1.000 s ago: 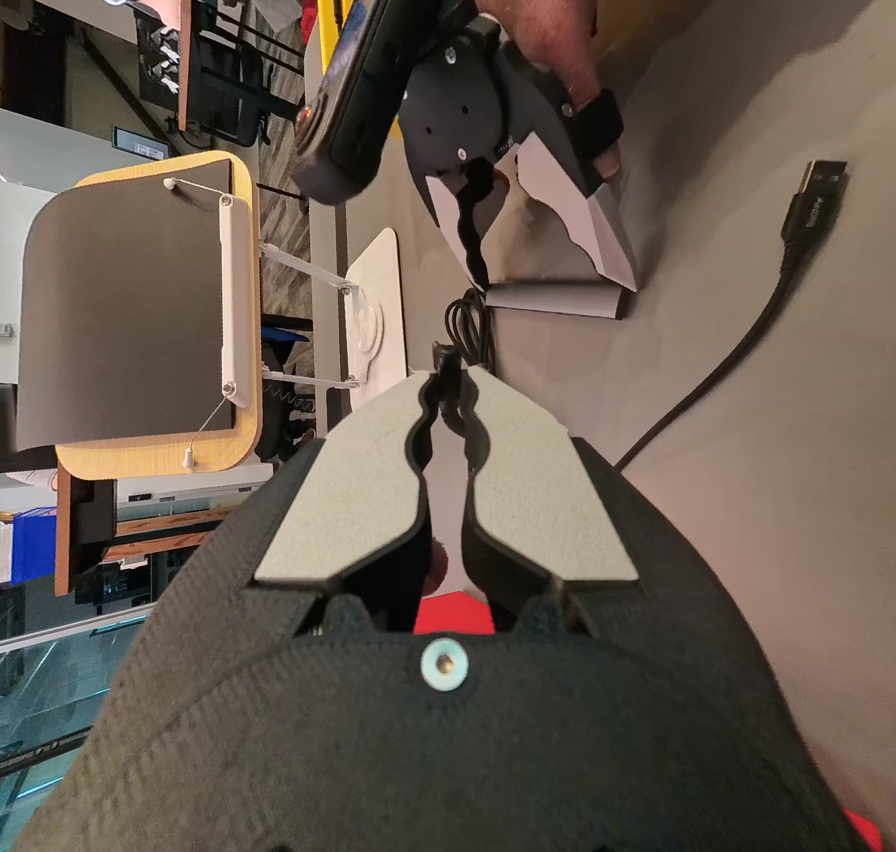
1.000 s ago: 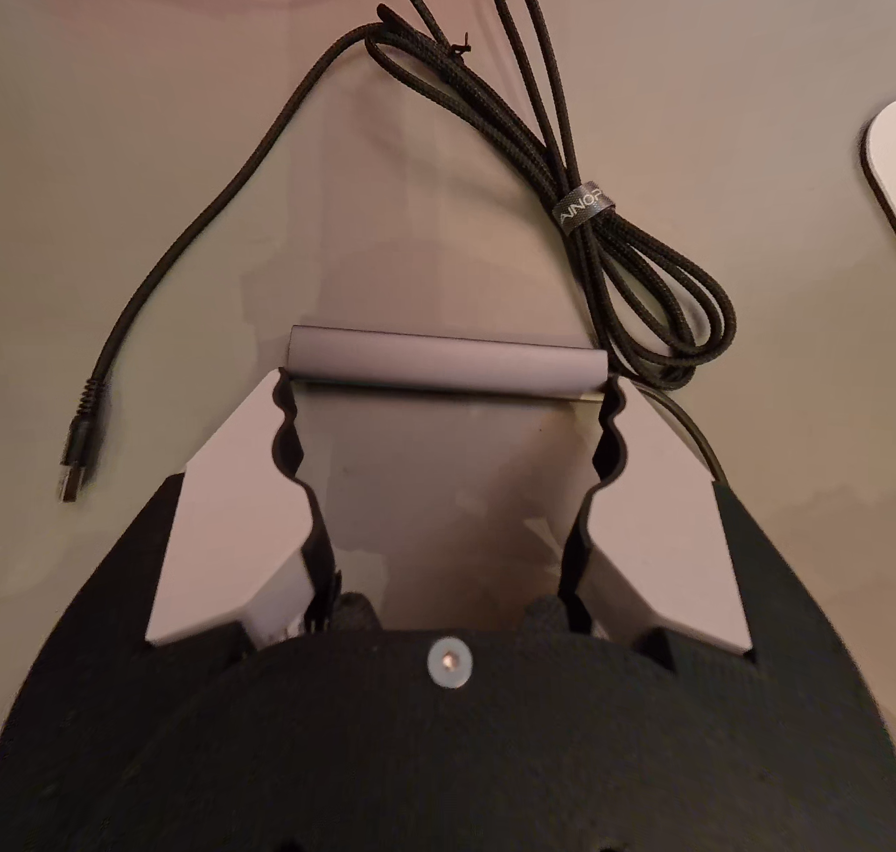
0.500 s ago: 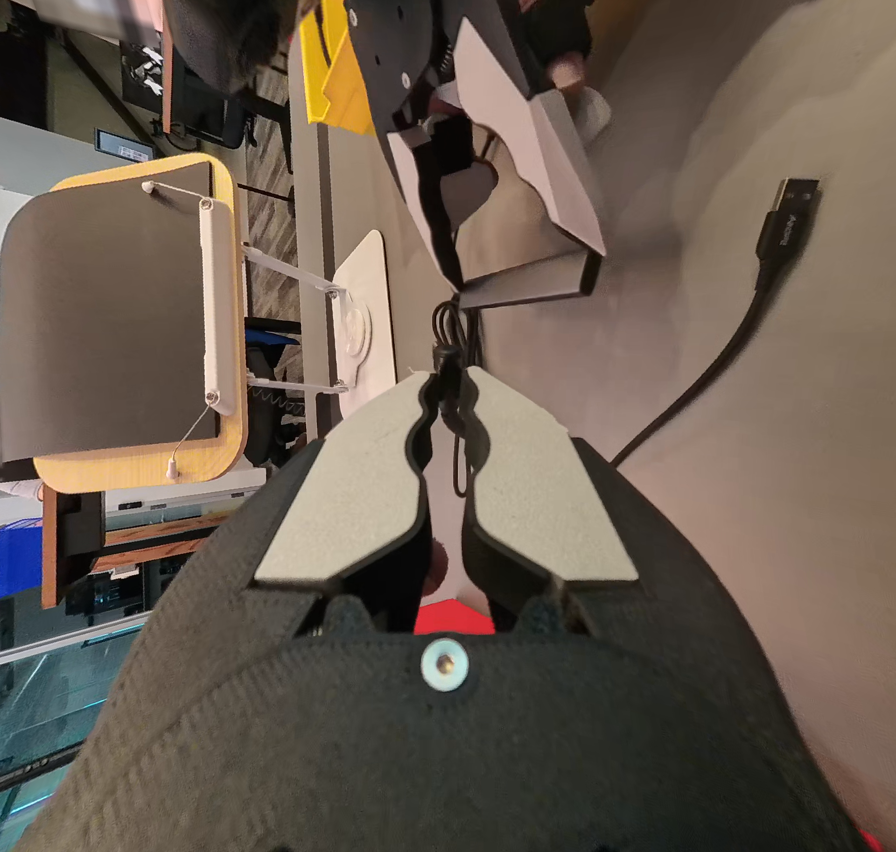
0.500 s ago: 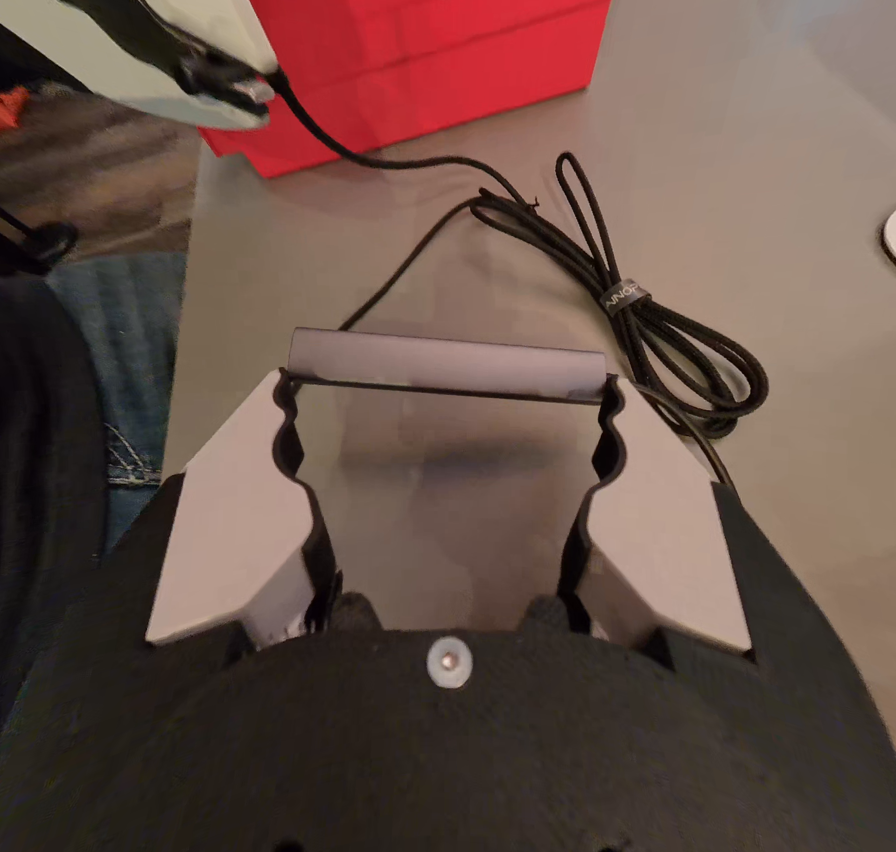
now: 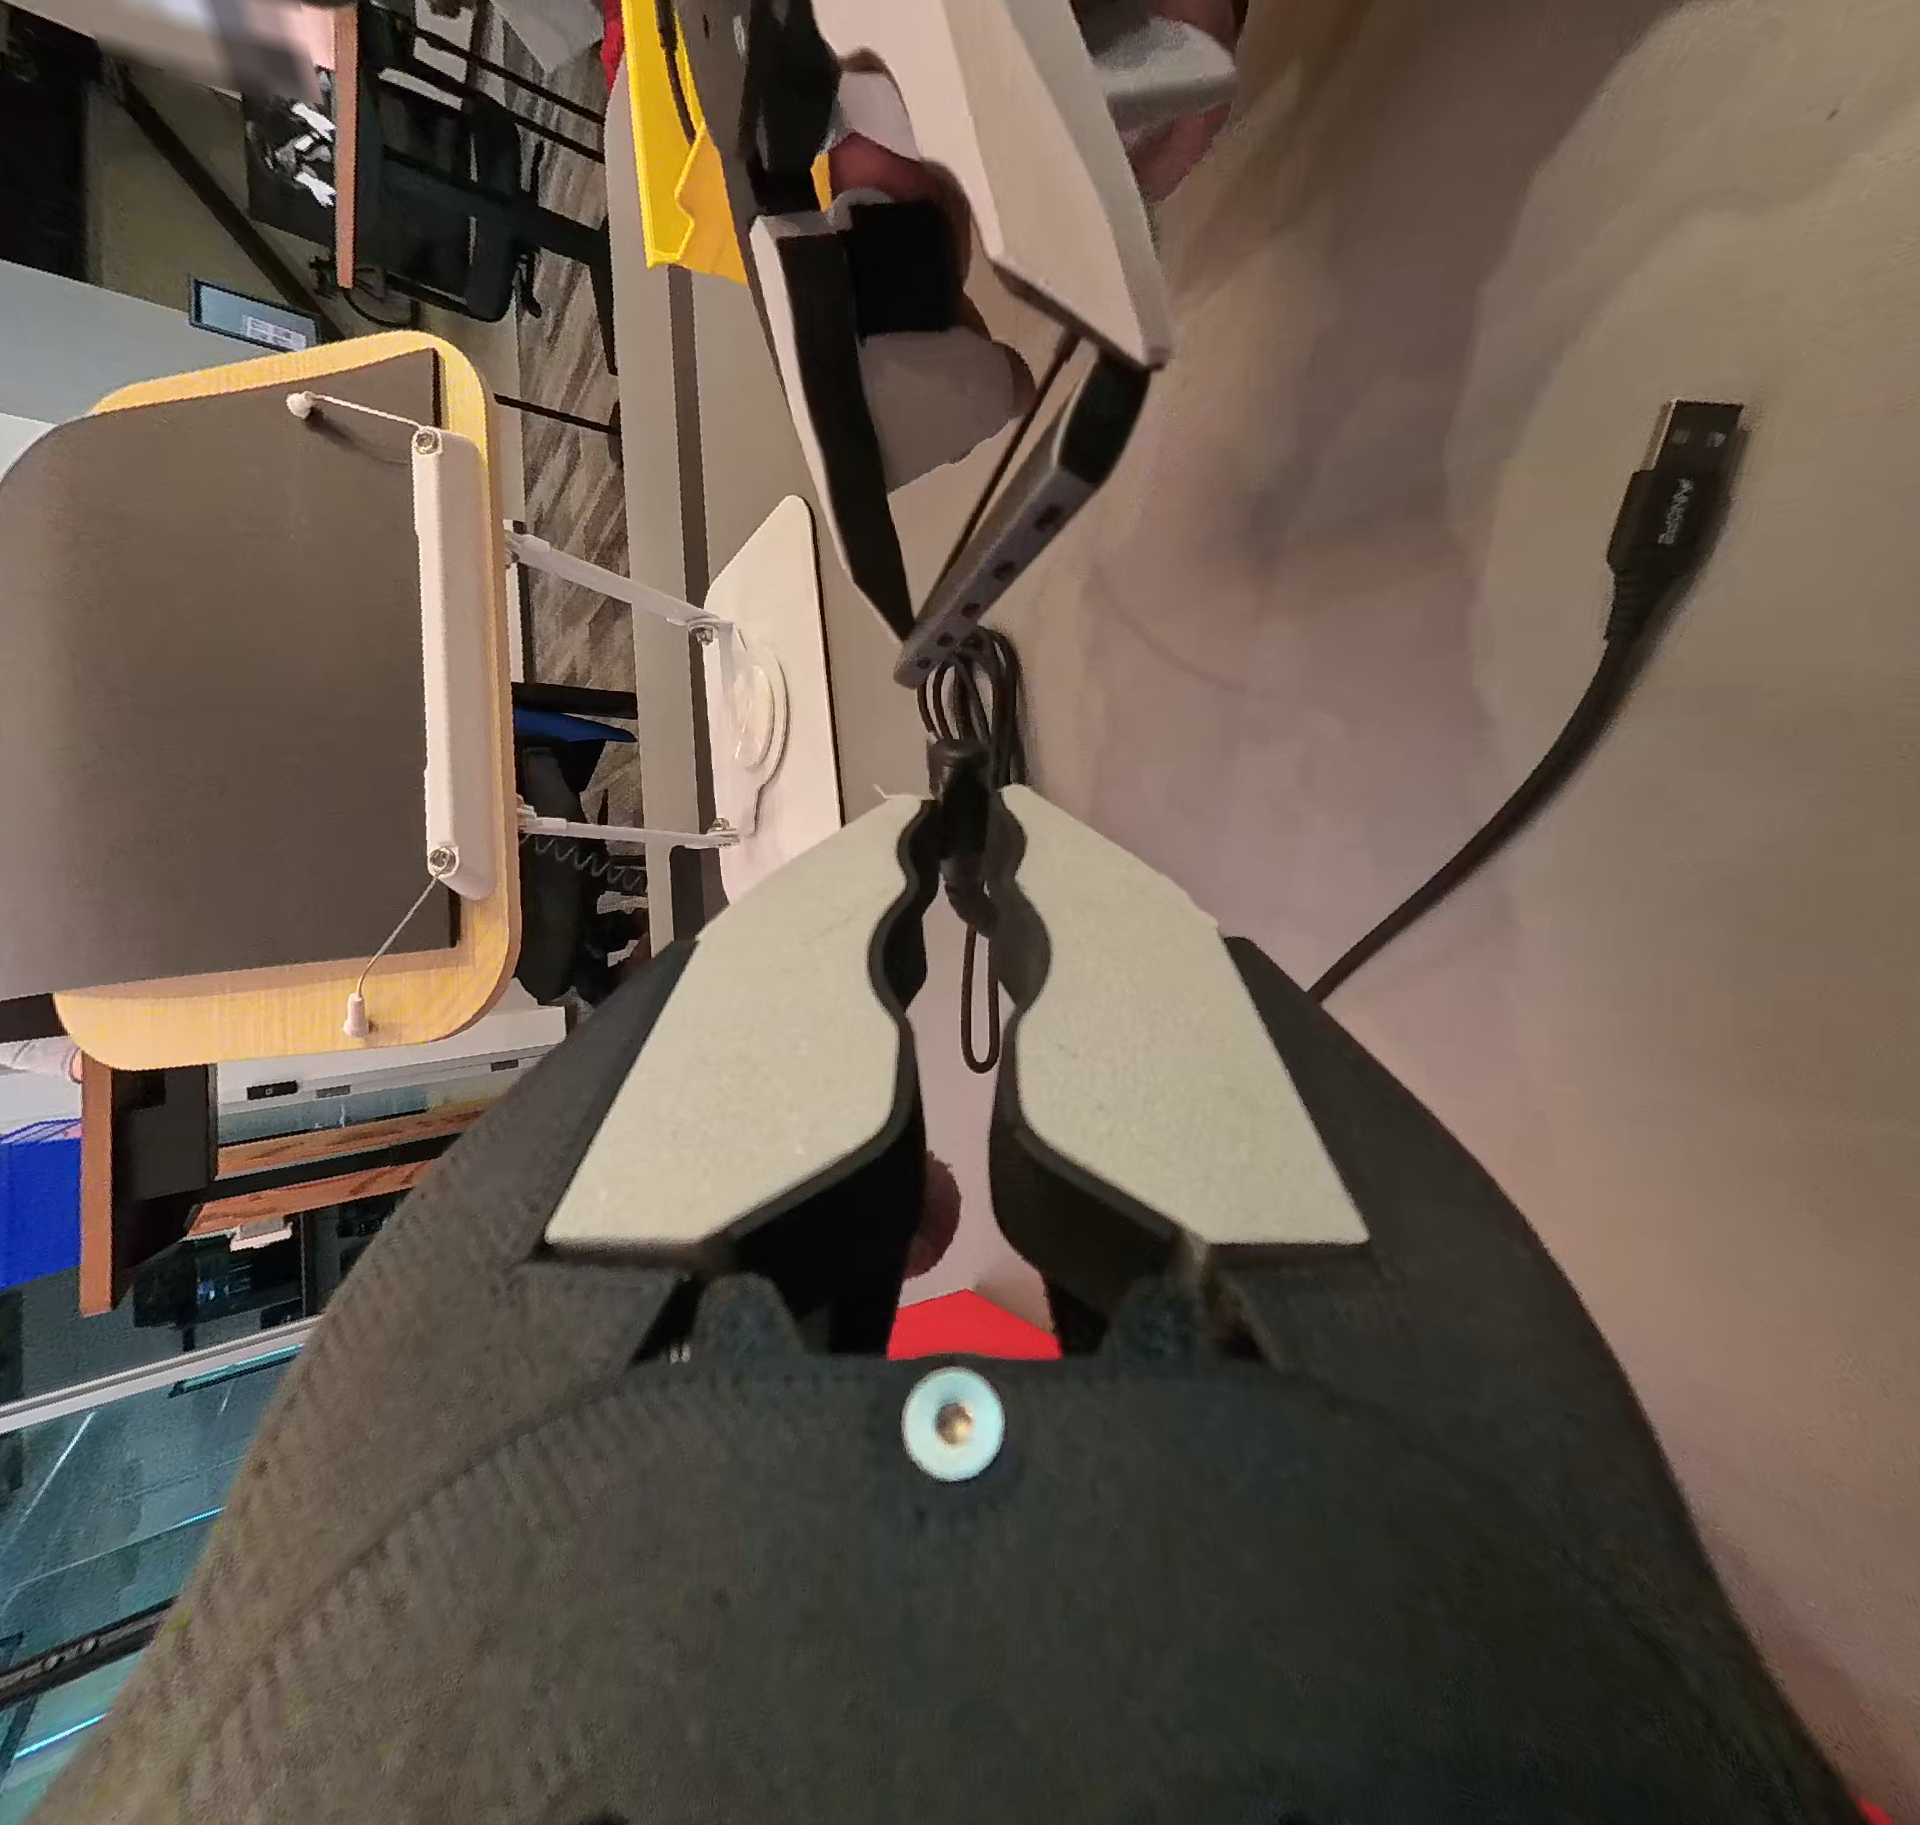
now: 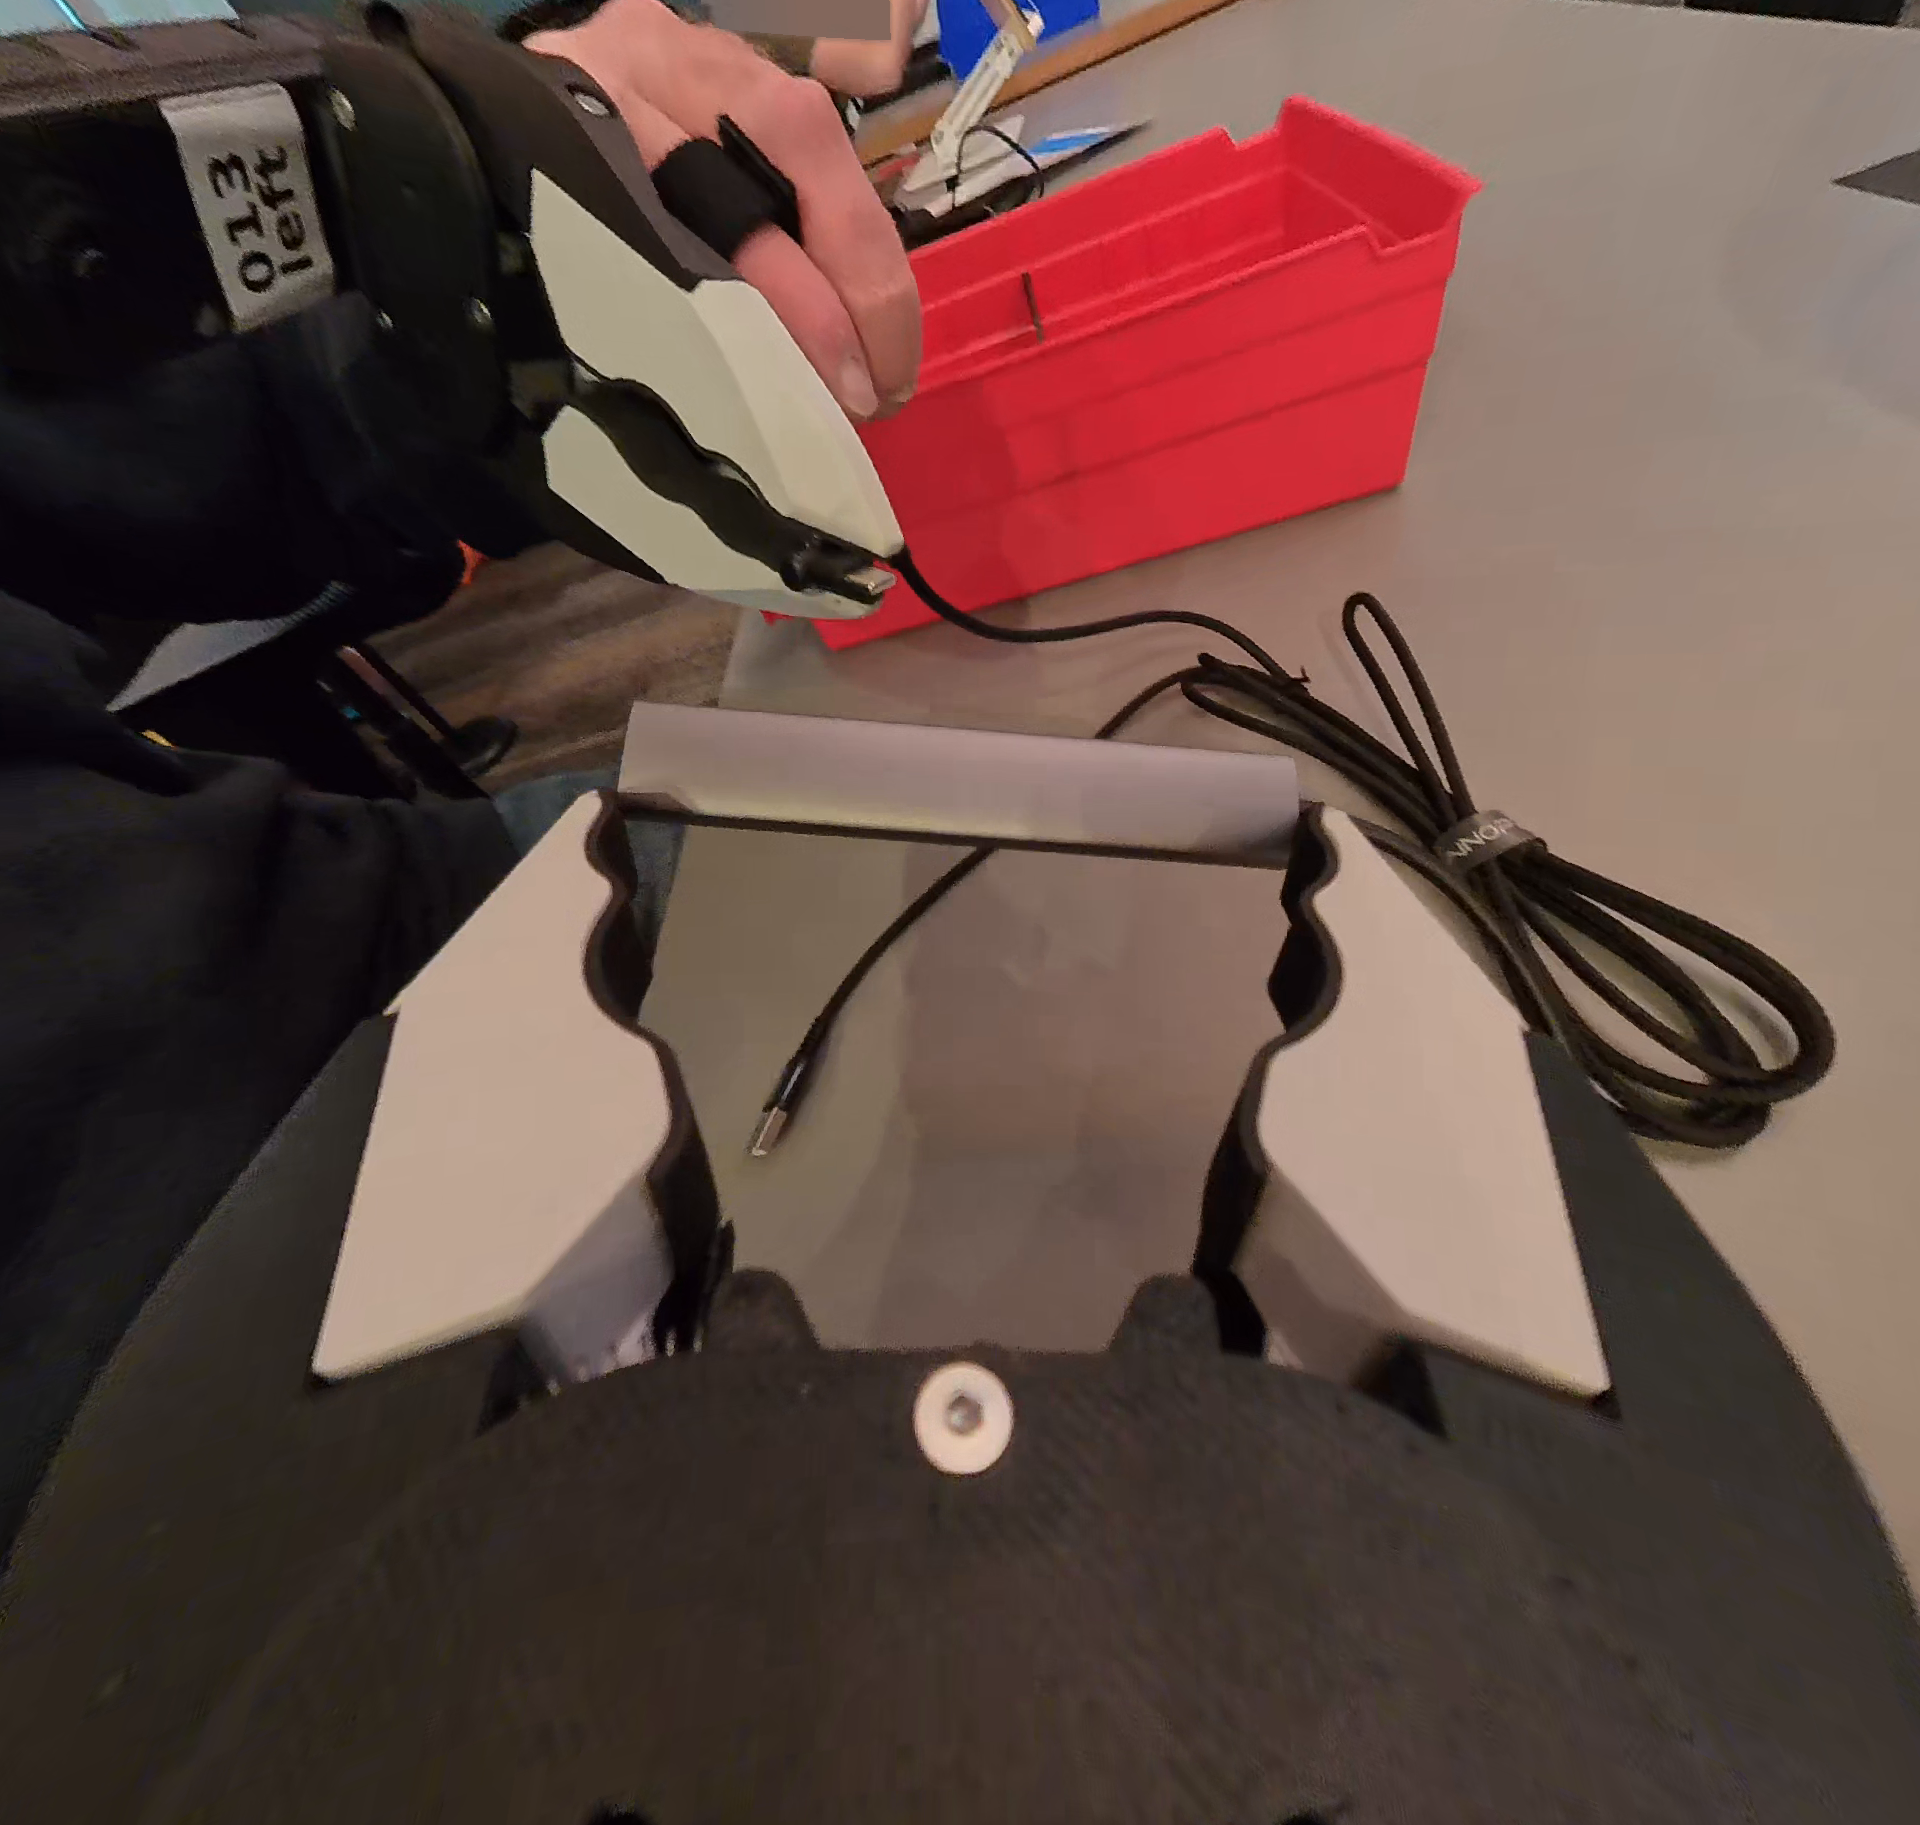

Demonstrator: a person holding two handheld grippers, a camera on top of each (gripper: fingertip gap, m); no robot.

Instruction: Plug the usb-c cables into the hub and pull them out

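Observation:
My right gripper [image 6: 956, 825] is shut on the ends of a flat grey hub [image 6: 956, 773] and holds it above the grey table [image 6: 1662, 487]. In the left wrist view the hub [image 5: 1049, 518] is tilted, with its row of ports facing my left gripper [image 5: 961, 809]. My left gripper is shut on the black usb-c plug [image 5: 958, 773], a short way from the hub. In the right wrist view the left gripper [image 6: 831, 570] holds the plug [image 6: 868, 586] above and left of the hub. The black cable's coil [image 6: 1558, 944] and its USB-A end [image 6: 779, 1115] lie on the table.
A red bin [image 6: 1195, 404] stands on the table behind the hub. A white pad [image 5: 774, 653] lies near the table's edge and a yellow bin [image 5: 665, 165] stands farther off. A person's dark sleeve [image 6: 156, 944] fills the left of the right wrist view. The tips of one gripper are about 6 centimeters away from the tips of the other.
My right gripper has lifted the hub off the table and tilted it, turning its ports toward the left gripper. The left gripper, still shut on the plug, is now closer to the hub.

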